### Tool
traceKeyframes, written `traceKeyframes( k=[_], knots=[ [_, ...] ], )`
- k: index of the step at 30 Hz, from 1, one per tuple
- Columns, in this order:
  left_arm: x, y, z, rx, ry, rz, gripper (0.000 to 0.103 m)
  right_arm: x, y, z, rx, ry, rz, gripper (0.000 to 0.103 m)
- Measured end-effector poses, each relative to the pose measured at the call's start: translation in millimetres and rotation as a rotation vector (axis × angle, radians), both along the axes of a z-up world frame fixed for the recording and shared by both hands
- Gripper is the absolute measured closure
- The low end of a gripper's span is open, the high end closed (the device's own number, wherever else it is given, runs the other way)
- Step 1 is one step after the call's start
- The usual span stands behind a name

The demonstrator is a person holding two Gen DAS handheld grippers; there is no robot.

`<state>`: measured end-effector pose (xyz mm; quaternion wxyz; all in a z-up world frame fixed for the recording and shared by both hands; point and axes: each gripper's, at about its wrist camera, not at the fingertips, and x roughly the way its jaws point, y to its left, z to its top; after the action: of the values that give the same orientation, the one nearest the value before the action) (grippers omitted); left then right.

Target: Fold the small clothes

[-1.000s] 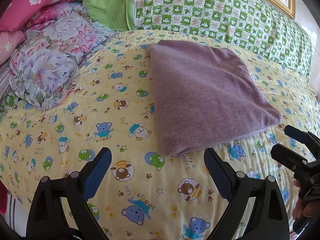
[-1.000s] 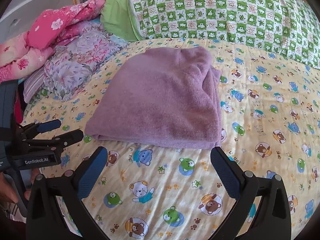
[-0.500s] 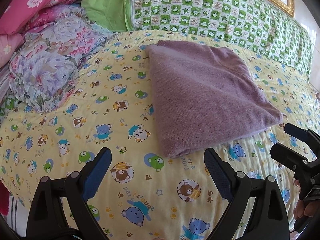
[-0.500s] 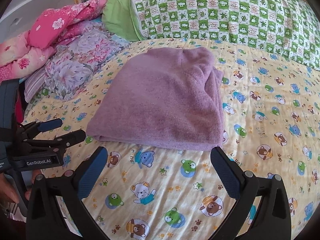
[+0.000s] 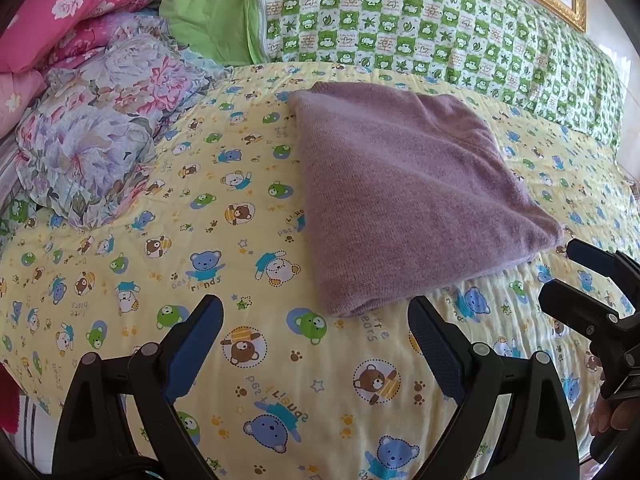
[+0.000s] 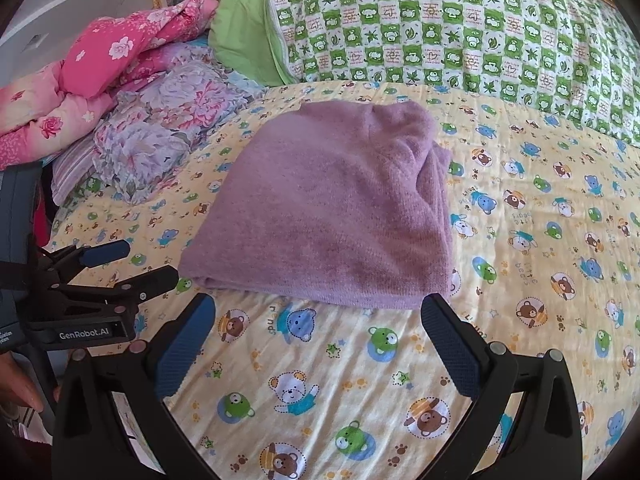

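1. A purple sweater (image 5: 408, 200) lies folded on the bed, in the middle of the yellow sheet with bears (image 5: 240, 360).
2. The left gripper (image 5: 316, 328) is wide open. It holds nothing. Its tips are just near the sweater's near corner, not touching it.
3. The right gripper (image 6: 318, 328) is wide open too, and it holds nothing. The sweater's near edge sits just past its tips.
4. Each gripper shows in the other's view, off to the side, with a bit of a hand (image 6: 16, 380) below it.
5. Far behind the sweater is a green checked pillow (image 6: 460, 28).
6. On the far left are a flowery cloth (image 5: 100, 140) and a pink flowery blanket (image 6: 104, 64), well apart from the sweater.
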<state>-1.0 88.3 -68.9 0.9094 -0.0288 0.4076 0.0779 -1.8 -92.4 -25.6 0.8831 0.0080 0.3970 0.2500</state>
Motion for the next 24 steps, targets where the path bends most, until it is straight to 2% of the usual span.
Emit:
traceKeyframes(
  k=[24],
  knots=[
    [-2.9, 0.4, 4.3, -0.001, -0.013, 0.002, 0.009, -0.2, 4.3, 5.5, 0.005, -0.002, 0.001, 0.001]
  ],
)
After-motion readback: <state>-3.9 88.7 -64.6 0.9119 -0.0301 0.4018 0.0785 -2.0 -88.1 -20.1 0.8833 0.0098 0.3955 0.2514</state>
